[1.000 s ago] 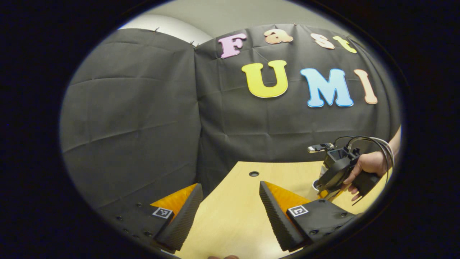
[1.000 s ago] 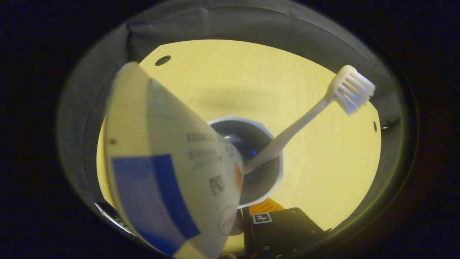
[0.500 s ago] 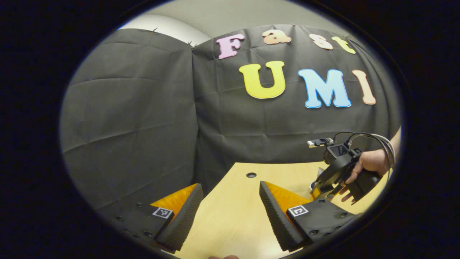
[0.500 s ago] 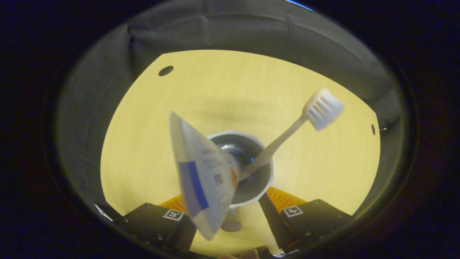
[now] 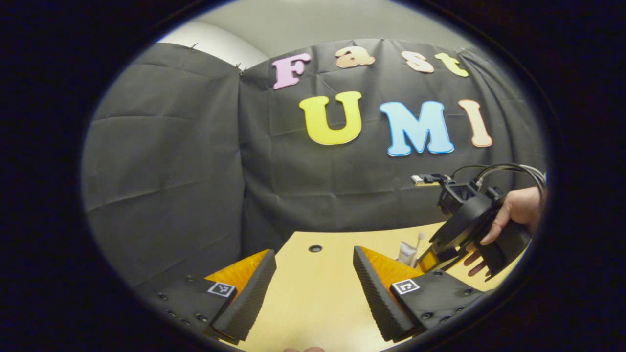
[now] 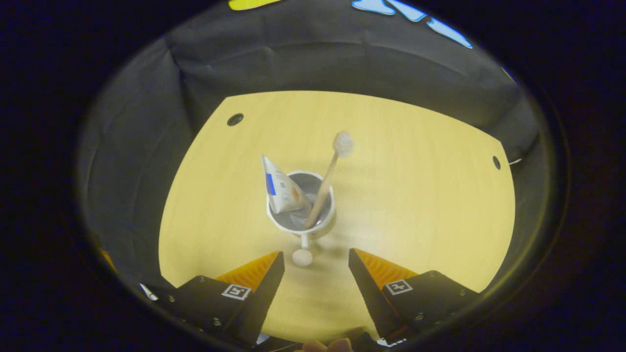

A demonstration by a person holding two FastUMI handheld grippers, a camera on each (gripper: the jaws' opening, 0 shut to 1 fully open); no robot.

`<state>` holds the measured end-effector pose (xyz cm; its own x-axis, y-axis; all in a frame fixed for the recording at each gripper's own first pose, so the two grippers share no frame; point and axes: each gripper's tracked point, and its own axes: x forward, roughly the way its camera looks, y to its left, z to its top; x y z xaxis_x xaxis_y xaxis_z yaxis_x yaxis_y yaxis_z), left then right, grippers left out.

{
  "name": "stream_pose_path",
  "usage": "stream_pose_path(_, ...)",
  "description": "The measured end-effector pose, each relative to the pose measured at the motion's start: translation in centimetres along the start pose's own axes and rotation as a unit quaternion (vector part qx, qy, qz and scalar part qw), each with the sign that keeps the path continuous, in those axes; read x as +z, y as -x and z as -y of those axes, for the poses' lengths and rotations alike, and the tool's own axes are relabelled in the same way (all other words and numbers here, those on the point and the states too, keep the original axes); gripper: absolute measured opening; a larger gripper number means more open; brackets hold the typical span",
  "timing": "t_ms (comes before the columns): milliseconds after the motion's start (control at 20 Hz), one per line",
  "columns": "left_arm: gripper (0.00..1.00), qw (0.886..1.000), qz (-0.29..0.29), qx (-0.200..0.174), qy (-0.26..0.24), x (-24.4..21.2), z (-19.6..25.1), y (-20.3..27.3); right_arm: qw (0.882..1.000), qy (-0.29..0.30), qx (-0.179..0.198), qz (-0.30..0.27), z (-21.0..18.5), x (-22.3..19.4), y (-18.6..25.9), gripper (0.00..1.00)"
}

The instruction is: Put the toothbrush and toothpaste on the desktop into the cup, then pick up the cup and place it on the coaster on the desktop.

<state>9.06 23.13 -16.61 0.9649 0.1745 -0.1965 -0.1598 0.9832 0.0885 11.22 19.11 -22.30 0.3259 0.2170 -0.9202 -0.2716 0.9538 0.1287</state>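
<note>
We are working over the wooden desktop (image 6: 415, 195). The white cup (image 6: 301, 222) is standing mid-desk, toothpaste tube (image 6: 281, 188) and toothbrush (image 6: 325, 183) leaning inside. Right gripper (image 6: 313, 266) is hanging above it, jaws wide, empty; left gripper (image 5: 313, 283) likewise wide, empty. We judge loading done; next we are needing a rim or handle grasp. Coaster unseen.

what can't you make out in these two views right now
- Cup base: right gripper view, hidden by its own body seen from above.
- Lower ends of toothbrush and toothpaste: same view, sunk inside the cup.
- Toothpaste print: too small.
- Right gripper fingertips: left gripper view, behind the left gripper's finger.
- Coaster: cannot locate it.
</note>
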Motion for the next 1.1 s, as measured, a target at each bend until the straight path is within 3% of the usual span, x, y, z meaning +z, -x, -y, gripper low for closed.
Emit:
stream_pose_path(300, 1.00, 0.998, 0.024, -0.063, 0.011, 5.1, 7.8, -0.1, 0.994, -0.042, -0.019, 0.098, 5.6, 1.7, 8.8, 0.84)
stream_pose_path(550, 1.00, 0.992, 0.048, -0.111, 0.022, 11.3, 14.9, 0.9, 0.969, -0.050, -0.055, 0.236, 11.4, 2.5, 17.0, 0.84)
stream_pose_path(800, 1.00, 0.988, 0.066, -0.134, 0.037, 16.2, 19.4, 2.6, 0.928, -0.072, -0.082, 0.357, 15.8, 2.3, 23.9, 0.83)
stream_pose_path(950, 1.00, 0.988, 0.069, -0.136, 0.037, 17.8, 21.1, 3.4, 0.895, -0.051, -0.119, 0.426, 17.5, 2.2, 27.7, 0.83)
stream_pose_path(1100, 1.00, 0.987, 0.080, -0.139, 0.034, 19.2, 21.9, 4.7, 0.872, -0.036, -0.137, 0.469, 17.8, 1.8, 30.4, 0.83)
